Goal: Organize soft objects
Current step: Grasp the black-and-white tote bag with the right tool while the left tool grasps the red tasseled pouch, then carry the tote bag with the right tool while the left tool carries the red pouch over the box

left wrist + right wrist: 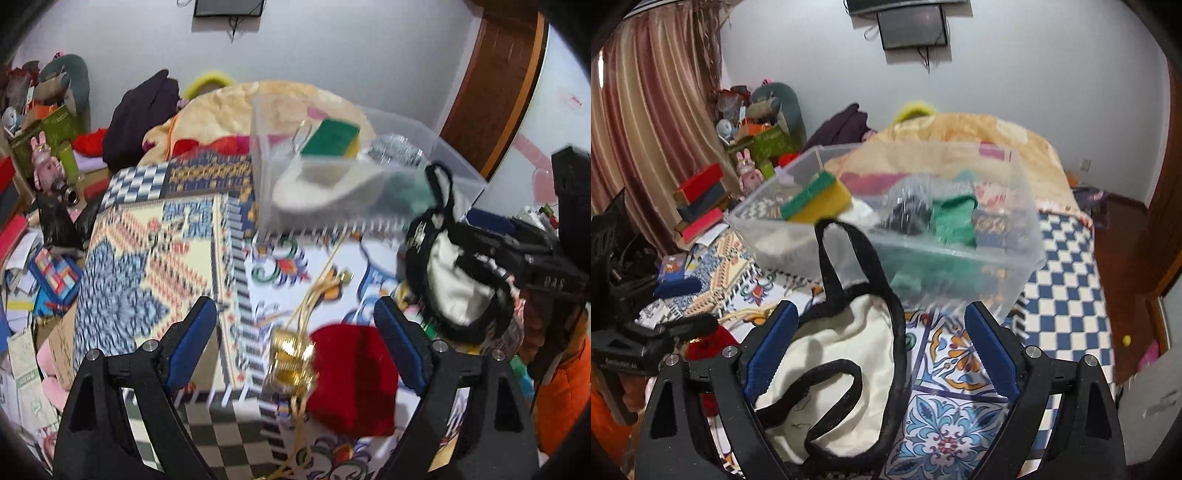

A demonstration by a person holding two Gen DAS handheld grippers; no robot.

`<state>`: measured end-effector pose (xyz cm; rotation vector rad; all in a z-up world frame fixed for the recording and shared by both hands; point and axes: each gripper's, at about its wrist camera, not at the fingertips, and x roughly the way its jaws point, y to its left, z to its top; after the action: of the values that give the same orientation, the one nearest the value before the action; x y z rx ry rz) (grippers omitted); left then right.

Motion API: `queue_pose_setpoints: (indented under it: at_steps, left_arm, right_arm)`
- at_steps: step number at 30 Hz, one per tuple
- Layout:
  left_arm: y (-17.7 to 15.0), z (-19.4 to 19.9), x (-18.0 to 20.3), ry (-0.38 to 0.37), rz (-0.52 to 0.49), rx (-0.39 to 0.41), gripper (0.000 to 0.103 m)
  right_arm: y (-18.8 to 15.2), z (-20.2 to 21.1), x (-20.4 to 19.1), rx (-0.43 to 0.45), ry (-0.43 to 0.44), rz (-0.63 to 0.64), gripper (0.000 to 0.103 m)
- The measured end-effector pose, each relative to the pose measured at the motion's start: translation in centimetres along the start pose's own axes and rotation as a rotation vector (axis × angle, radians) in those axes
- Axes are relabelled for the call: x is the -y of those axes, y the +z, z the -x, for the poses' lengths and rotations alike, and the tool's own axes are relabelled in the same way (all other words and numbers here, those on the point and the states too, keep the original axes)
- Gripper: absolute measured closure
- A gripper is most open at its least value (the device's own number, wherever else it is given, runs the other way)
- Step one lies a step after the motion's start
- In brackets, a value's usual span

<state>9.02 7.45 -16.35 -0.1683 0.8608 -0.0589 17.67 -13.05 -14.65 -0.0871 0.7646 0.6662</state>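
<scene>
I see both grippers hanging over a bed spread with a patterned blanket (pixel 155 258), and both views are smeared with motion blur.

My left gripper (pixel 295 343) has its blue-padded fingers (pixel 192 343) released, spread wide with nothing between them. Just beyond the gap lies a red cloth (pixel 354 373), a rounded lump with no clear long axis, and touching its left edge a small gold trinket (pixel 291 362) on a gold cord that runs away toward the far side.

To the right of the red cloth sits the white bag (pixel 454 280) with black trim, its black handle (pixel 443 192) looping up toward the far side. My right gripper (pixel 879 350) is over this bag (pixel 842 350): the fingers (pixel 772 350) are spread apart, the left one touching or overlapping the white fabric, the right one over bare blanket (so not gripping, as far as I can tell). From this view the bag's long axis runs near to far, with its handle (pixel 857 258) arching toward the clear plastic bin (pixel 1015 236).

That bin (pixel 458 173) stands on the far part of the blanket, beyond the bag. Inside it I make out a green-and-yellow sponge (pixel 816 199) at the left, tilted, a green cloth (pixel 953 218) toward the right, and a dark bundle between them that is too blurred to name.
</scene>
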Motion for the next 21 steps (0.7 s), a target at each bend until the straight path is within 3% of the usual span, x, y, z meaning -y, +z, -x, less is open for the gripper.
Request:
queue_pose_setpoints:
  at_steps: [5, 9, 11, 14, 16, 21]
  left_arm:
    - [-1.8, -0.2, 0.3, 0.0, -0.008, -0.017, 0.015]
    - [-2.7, -0.4, 0.5, 0.01, -0.018, -0.019, 0.029]
    - [-2.9, -0.2, 0.6, 0.02, -0.025, -0.012, 0.037]
    - [-3.2, 0.1, 0.6, 0.006, -0.027, -0.006, 0.057]
    - [-3.2, 0.2, 0.7, -0.004, -0.029, -0.009, 0.069]
    - [-3.0, 0.9, 0.9, -0.009, -0.018, 0.009, 0.076]
  right_arm:
    - [0.0, -1.3, -0.4, -0.039, 0.001, 0.013, 0.015]
    - [-0.2, -1.8, -0.4, -0.07, 0.032, 0.012, 0.043]
    - [-0.3, -1.8, -0.7, -0.075, 0.044, 0.019, 0.051]
    - [-0.3, -1.6, -0.8, -0.067, 0.03, 0.032, 0.067]
    - [-0.3, -1.7, -0.6, -0.074, 0.037, 0.029, 0.084]
    - [-0.1, -1.0, -0.1, -0.049, 0.044, 0.015, 0.093]
